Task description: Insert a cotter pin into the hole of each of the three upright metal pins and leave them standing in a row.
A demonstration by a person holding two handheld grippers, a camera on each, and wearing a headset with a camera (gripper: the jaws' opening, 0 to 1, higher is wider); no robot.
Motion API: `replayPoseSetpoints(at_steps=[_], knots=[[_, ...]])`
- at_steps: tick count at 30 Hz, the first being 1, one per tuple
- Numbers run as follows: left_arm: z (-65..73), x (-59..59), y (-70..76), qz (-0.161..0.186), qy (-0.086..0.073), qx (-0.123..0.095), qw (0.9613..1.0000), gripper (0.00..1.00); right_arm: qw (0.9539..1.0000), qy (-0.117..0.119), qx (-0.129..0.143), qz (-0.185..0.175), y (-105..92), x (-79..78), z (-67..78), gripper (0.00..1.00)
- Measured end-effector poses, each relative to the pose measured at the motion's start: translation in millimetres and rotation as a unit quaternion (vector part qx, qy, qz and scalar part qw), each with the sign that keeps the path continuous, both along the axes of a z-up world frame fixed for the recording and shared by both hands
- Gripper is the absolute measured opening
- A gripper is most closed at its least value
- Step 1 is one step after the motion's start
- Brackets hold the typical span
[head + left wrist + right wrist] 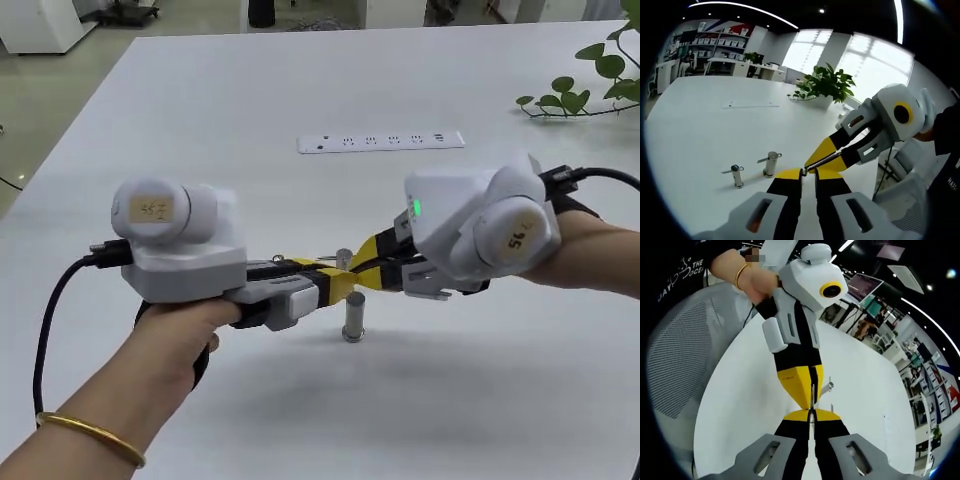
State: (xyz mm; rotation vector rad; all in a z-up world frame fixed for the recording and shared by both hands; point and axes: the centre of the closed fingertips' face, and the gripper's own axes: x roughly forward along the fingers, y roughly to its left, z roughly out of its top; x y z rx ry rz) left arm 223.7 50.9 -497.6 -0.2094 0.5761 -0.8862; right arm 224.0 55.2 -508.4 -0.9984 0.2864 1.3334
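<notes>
So right now both grippers are nose to nose over the table, with one cotter pin strung between them. The right hand-held gripper has its jaws closed on one end. The left hand-held gripper has its jaws drawn in on the other end too, with just a sliver of a gap behind the tips. It looks like a pass-off or a re-grip to me.

The cotter pin lies roughly level. Its long axis runs straight along the line between the two grippers, so crosswise in front of the person in the head view.

The thing it needs to go into is the upright metal pin standing on the table just below the meeting tips and a bit toward the person. That one's long axis is vertical, so the cotter is already about square to it. It mostly needs to come down and line up with the hole. I can't make out which way the hole faces, or any cotter in it. The left tips look a hair nearer to it than the right ones.

Off to the side in the left gripper view, a short metal pin and a taller metal pin stand near each other, each with a cotter through the top. My guess is two done, one to go.
</notes>
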Motion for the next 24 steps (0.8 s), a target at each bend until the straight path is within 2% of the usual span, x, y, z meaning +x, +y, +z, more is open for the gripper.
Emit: replayPoseSetpoints(at_steps=[6,13,19,24], knots=[[-1.2,1.1,1.6,0.01,0.016,-0.013,0.9997,0.01,1.0,-0.007,-0.003,0.004,1.0,-1.5,1.8,0.0],[-1.1,0.5,2.0,0.014,0.027,-0.028,0.9991,0.0,0.9999,-0.011,-0.002,0.006,1.3,-2.2,2.7,0.0],[-0.7,0.8,2.6,0.016,0.023,-0.034,0.999,0.0,1.0,-0.006,0.003,-0.001,1.8,-2.1,2.7,0.0],[-2.6,-0.4,2.0,0.012,0.019,-0.028,0.9993,0.0,0.9999,0.003,0.009,-0.01,1.7,-3.1,0.5,0.0]])
